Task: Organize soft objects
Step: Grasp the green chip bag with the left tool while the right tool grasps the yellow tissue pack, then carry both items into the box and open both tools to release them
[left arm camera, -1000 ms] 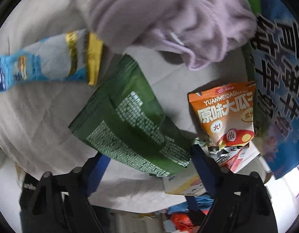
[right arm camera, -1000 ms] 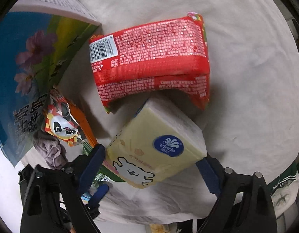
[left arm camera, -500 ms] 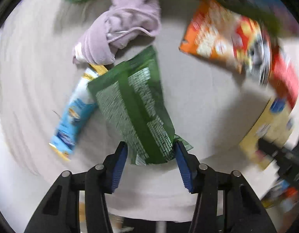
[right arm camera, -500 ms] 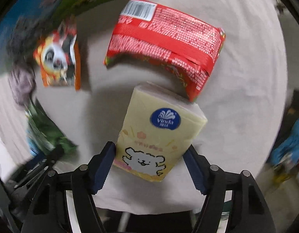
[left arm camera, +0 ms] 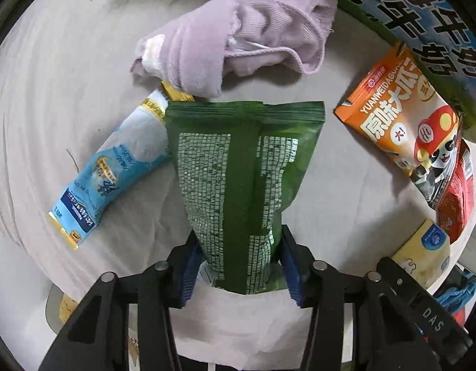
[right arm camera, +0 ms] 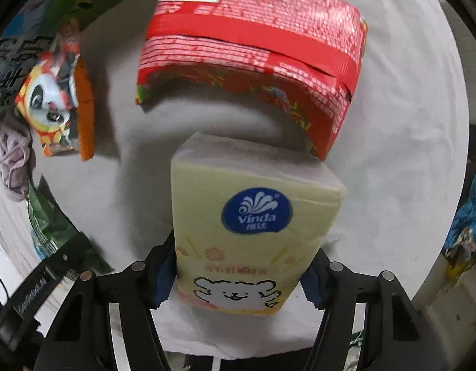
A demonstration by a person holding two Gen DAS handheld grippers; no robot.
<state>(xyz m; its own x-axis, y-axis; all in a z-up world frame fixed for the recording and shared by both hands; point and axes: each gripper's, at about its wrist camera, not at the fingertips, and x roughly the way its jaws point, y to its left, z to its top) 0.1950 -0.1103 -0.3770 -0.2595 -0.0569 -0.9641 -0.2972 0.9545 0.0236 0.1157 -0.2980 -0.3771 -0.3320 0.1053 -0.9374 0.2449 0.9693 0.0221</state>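
A pale, wrinkled cloth (left arm camera: 68, 71) covers the surface under both my hands, and everything I am sorting lies on it.

Through my left wrist camera, my left gripper (left arm camera: 240, 261) has just been closing, and its blue pads now pinch the near end of the green bag (left arm camera: 241, 167), which stretches straight ahead from the jaws. Beyond its far edge sits the crumpled lilac garment (left arm camera: 238, 37); off to the left of my fingers lies the light blue pouch (left arm camera: 114, 167), its far end tucked under the garment, and to the right the orange snack bag (left arm camera: 405, 117). My worry here is the hold: I have only the bag's tail end, so the slick film could slide out or the bag swing and sweep the pouch beside it.

Through my right wrist camera, my right gripper (right arm camera: 238, 275) has likewise just been closing and now clamps the near end of the yellow tissue pack (right arm camera: 253, 225). Just past the pack's far end lies the red package (right arm camera: 253, 40), its corner appearing to overlap the pack. The pack is soft, so squeezing harder may buckle it, and pulling it away could drag or tip that red package.
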